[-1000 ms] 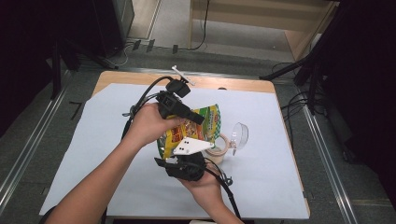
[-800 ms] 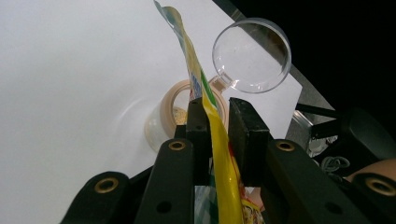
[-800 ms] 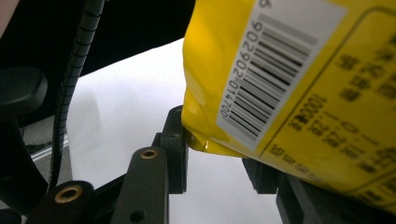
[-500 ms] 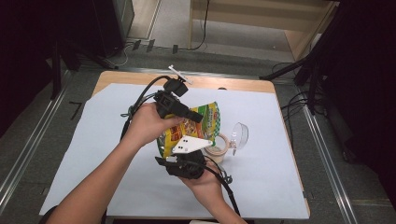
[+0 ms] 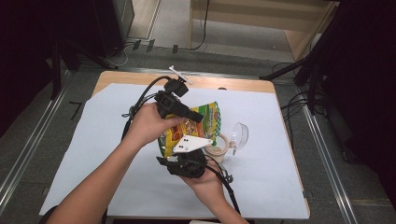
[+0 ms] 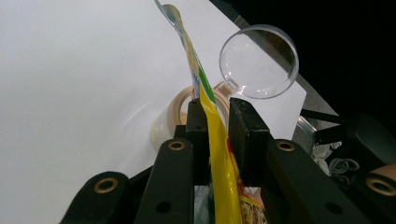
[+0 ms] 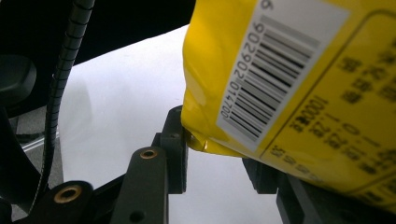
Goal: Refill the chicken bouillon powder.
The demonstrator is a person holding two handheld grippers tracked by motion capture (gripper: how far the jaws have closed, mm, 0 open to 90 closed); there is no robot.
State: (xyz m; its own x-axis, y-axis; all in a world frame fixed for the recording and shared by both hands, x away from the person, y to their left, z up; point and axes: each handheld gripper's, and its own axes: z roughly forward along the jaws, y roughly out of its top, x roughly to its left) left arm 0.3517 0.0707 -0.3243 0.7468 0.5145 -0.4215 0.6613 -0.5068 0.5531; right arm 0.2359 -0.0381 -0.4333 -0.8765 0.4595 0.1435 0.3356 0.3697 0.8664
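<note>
A yellow snack bag (image 5: 205, 122) is held up over the white sheet between both grippers. My left gripper (image 5: 198, 117) comes in from the upper left. In the left gripper view its jaws (image 6: 217, 112) are shut on the thin edge of the bag (image 6: 219, 158). My right gripper (image 5: 182, 151), with a grey plate on top, reaches up from below. In the right gripper view the bag's barcoded lower corner (image 7: 280, 84) sits between its jaws (image 7: 217, 149). The left finger (image 7: 175, 140) presses on the bag and the other is mostly hidden behind it.
A roll of beige tape (image 5: 217, 152) lies on the white sheet (image 5: 93, 140) just right of the bag, with a clear round plastic scoop (image 5: 239, 135) standing against it. A small white stick (image 5: 180, 73) lies at the table's far edge. Cables trail from both grippers.
</note>
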